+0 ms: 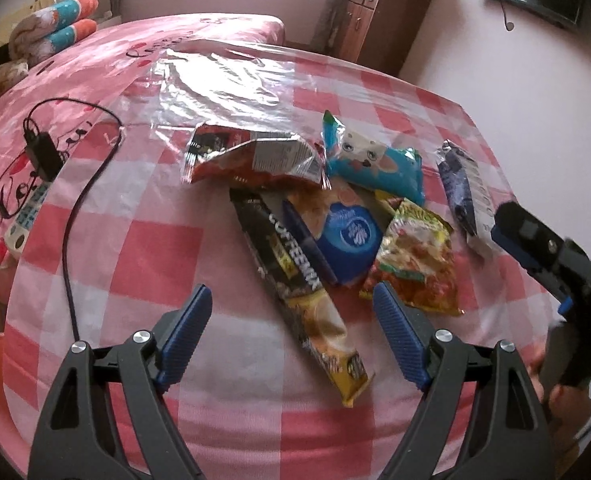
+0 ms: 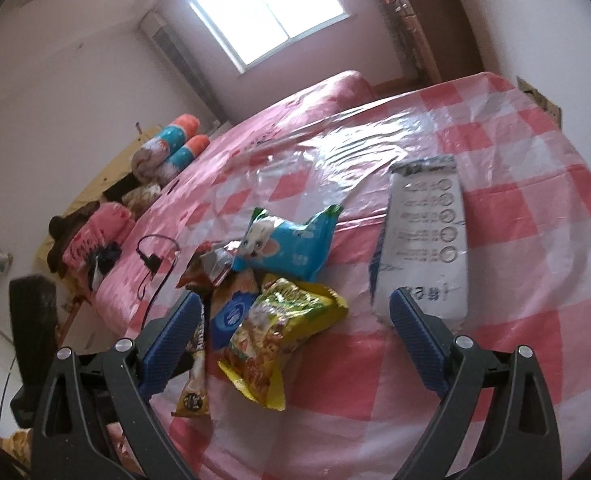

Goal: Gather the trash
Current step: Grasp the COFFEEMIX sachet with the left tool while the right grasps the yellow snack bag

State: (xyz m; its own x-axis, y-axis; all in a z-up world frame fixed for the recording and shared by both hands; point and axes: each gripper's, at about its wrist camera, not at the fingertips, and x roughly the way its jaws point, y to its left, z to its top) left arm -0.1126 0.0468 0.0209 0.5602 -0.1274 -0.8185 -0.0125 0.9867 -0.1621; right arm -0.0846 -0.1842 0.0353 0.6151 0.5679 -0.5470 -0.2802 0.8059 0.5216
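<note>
On glossy checked plastic sheet: crinkled foil wrappers heaped; left tongs, right tongs apart, ribbed pads.

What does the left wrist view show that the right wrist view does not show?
Only the left wrist view shows the right gripper from outside, a remote control on the bed, and the full black coffee-mix packet.

Only the right wrist view shows a dark chair at the left edge, and the printed circles on the white wrapper.

Both show the pink checked cloth, the blue cartoon packet, the yellow snack bag, the black cable and the window.
</note>
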